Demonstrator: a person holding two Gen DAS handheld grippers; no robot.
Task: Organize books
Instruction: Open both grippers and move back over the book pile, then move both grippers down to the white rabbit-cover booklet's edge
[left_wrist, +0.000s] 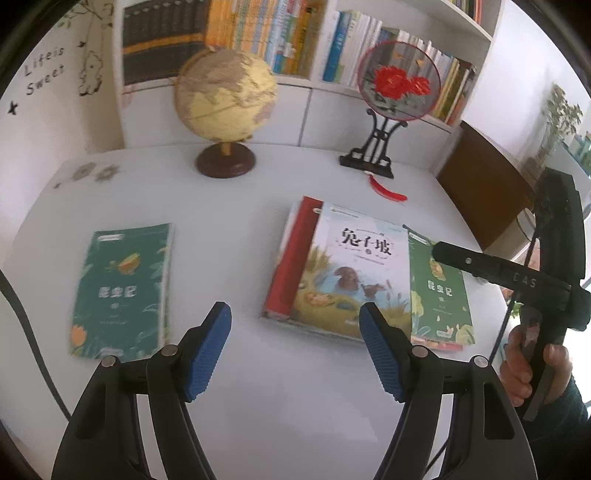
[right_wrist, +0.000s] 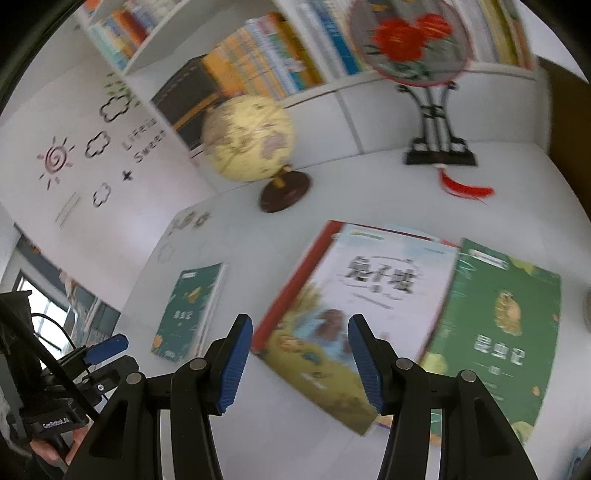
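Note:
A dark green book (left_wrist: 122, 291) lies alone on the white table (left_wrist: 229, 206) at the left; it also shows in the right wrist view (right_wrist: 188, 312). A loose stack lies at the right: a red book (left_wrist: 297, 254) underneath, a white picture book (left_wrist: 351, 273) on it, and a lighter green book (left_wrist: 439, 291) overlapping its right side. The same white book (right_wrist: 369, 295) and green book (right_wrist: 498, 332) show in the right wrist view. My left gripper (left_wrist: 295, 325) is open and empty above the table between the lone book and the stack. My right gripper (right_wrist: 301, 332) is open and empty above the stack's near left corner.
A globe (left_wrist: 225, 99) and a round red-flower fan on a black stand (left_wrist: 388, 110) stand at the back of the table. A red tassel (left_wrist: 386, 188) lies by the stand. A bookshelf (left_wrist: 295, 37) fills the wall behind. A brown panel (left_wrist: 480, 177) borders the table's right side.

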